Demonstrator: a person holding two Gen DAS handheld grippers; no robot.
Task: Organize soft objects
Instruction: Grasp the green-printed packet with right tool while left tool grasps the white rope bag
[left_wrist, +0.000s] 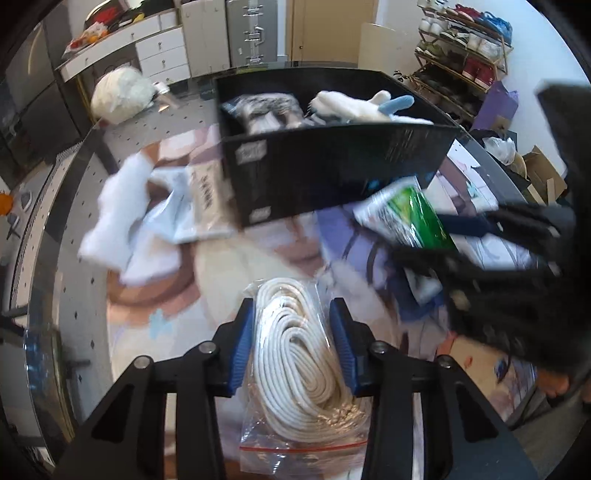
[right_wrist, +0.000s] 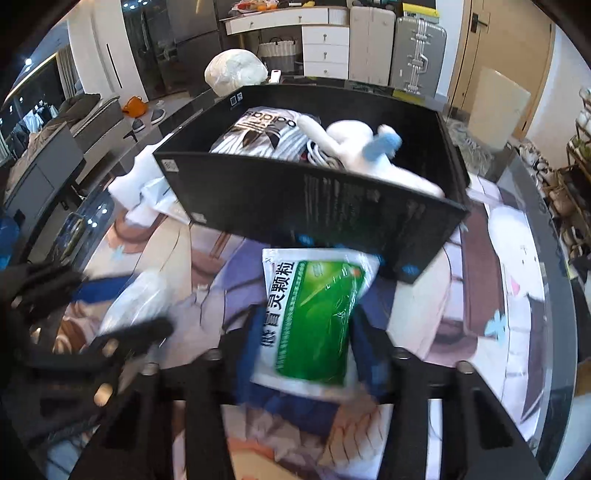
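Both claws hold bagged items over the printed counter, in front of a black box.

The left claw (left_wrist: 293, 343) grips a clear zip bag of coiled white cord (left_wrist: 295, 354) between its blue pads (left_wrist: 242, 347). The right claw (right_wrist: 306, 339) is closed on a green and white packet (right_wrist: 314, 317) with Chinese lettering, its top edge just short of the black box (right_wrist: 306, 199). The box stands on the counter (right_wrist: 480, 266) and holds a white plush toy (right_wrist: 354, 147) with a blue part and a white Adidas bag (right_wrist: 266, 129). White cloth (left_wrist: 118, 218) lies left of the box.
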